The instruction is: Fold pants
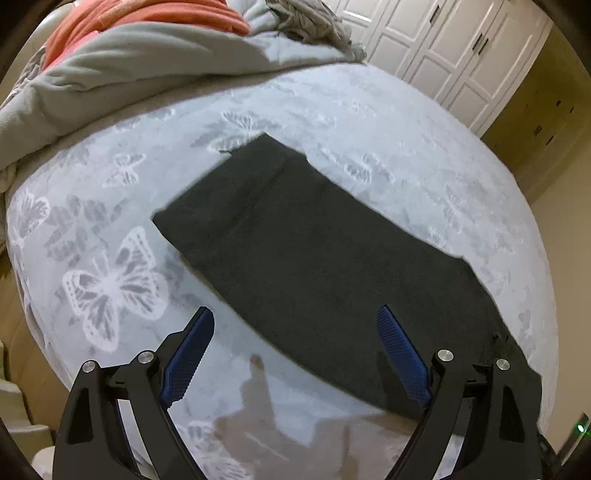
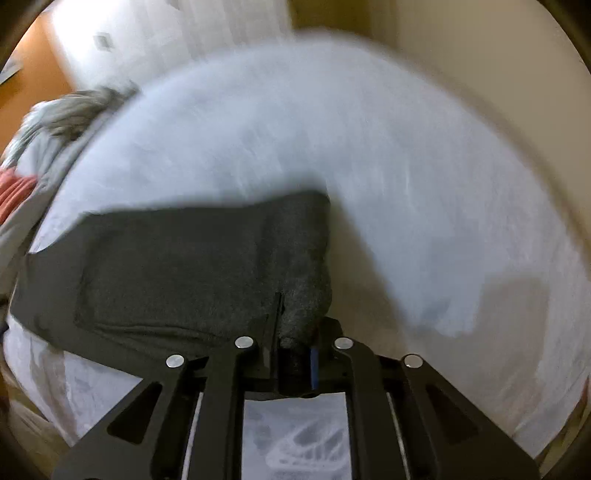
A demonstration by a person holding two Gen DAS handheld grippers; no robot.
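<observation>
The dark grey pants (image 1: 295,240) lie folded lengthwise on a pale blue butterfly-print bedspread (image 1: 110,266). My left gripper (image 1: 295,317) is open above the near edge of the pants, its blue pads (image 1: 192,354) apart and empty. In the right wrist view the pants (image 2: 184,266) stretch to the left. My right gripper (image 2: 295,350) is shut on the near end of the pants, which bunches up between the fingers. This view is blurred by motion.
A grey duvet (image 1: 129,70) and an orange blanket (image 1: 147,18) are heaped at the far side of the bed. White wardrobe doors (image 1: 443,48) stand beyond. The bed's edge (image 2: 517,155) curves at the right.
</observation>
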